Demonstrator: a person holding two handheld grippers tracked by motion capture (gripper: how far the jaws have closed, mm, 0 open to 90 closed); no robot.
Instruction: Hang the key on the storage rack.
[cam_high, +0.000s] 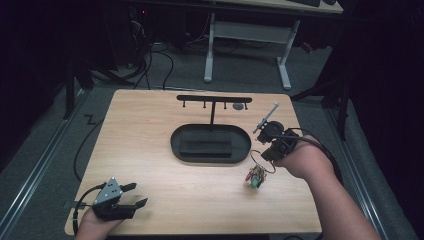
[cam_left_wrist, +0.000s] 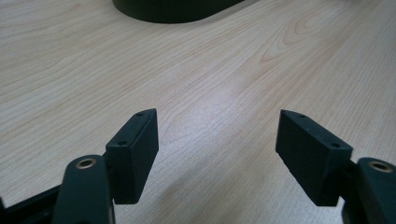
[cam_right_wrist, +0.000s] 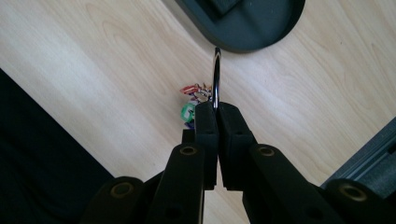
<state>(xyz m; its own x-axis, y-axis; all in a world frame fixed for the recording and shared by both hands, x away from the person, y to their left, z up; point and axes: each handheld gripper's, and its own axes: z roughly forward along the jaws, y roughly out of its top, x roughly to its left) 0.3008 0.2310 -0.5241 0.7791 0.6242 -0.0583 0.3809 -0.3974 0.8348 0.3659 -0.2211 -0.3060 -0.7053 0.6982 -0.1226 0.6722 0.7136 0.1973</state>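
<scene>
- Plainly, the right gripper (cam_right_wrist: 217, 112) has its jaws pinched together on a thin metal ring (cam_right_wrist: 216, 74), which rises edge-on straight out from the pad tips.
- The charms (cam_right_wrist: 194, 100) hang off the ring just below and to the left of those tips, a small bright cluster of red, green and purple; in the high view the ring (cam_high: 263, 161) and charms (cam_high: 256, 176) dangle under the gripper (cam_high: 267, 150), at or just above the table (cam_high: 150, 150).
- The black stand (cam_high: 212, 117), an oval base with a post and a hooked bar on top, sits ahead of the right gripper and close by.
- The left gripper (cam_left_wrist: 217, 140) stands wide with nothing between its pads, well off to the other side of the stand's base (cam_left_wrist: 173, 9), low over bare wood.
- Handling, as I judge it: the bunch is light, and the ring is stiff, thin and slick, so it may twist or slide in the pads. The charms will swing loosely. The ring's bare arc, away from the charms, looks the best place to grip, leaving an open loop for a hook.
- Hard to make out: what the charms are, whether they touch the table, and how much of the ring sits inside the pads.
</scene>
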